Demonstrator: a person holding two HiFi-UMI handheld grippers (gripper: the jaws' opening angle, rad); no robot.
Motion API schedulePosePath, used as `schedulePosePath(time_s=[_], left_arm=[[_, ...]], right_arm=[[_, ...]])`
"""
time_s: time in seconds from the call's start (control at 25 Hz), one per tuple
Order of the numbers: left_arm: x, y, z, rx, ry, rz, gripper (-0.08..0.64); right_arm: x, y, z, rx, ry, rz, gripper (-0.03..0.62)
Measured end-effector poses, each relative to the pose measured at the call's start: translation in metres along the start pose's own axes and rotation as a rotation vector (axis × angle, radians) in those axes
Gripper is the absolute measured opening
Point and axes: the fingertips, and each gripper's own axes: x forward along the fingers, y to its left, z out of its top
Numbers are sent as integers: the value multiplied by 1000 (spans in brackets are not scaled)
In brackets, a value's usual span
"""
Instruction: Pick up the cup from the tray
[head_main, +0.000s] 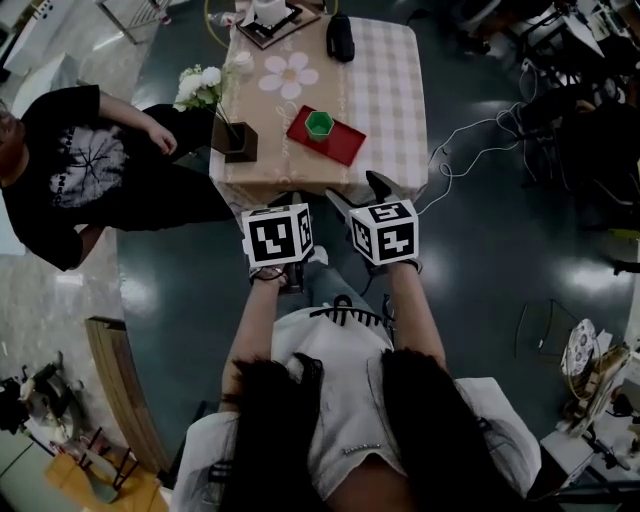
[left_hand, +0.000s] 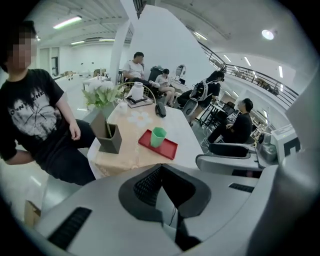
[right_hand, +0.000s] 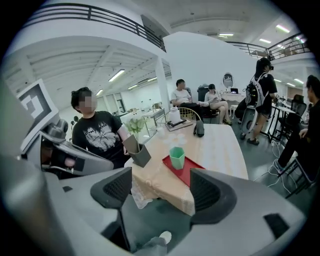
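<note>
Hexagonal green cup (head_main: 319, 124) upright on the red tray (head_main: 343, 146), near the front edge of the cloth-covered bench (head_main: 385, 80); left tongs (left_hand: 161, 169) clenched on nothing, pads meeting; right tongs (right_hand: 162, 189) released, jaws wide apart, the cup visible far beyond the gap; both tongs short of the bench, well apart from the cup; judged progress: no grasp made, so approach, closure on the cup and lift all remain.

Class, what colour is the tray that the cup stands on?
Red; the tray shows best in the right gripper view.
</note>
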Motion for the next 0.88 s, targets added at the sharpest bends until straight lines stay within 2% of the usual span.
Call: schedulePosePath(time_s=[0.32,0.44,0.64,0.76,0.88], left_arm=[[0,7,9,10,-10,27,8],[7,13,22,2,-11,11,8],[35,26,66,32,0,14,8],[42,27,70,23,13,-14,8],[54,34,69,22,40,-4,8]], right_arm=[[9,2,14,-34,-8,-3,368],[22,-1,22,-49,-1,-12,371],[69,-18,35,-77,71,-23,376],[88,-14,24,-89,119,-15,377],[111,-14,16,-111,170,-14,380]])
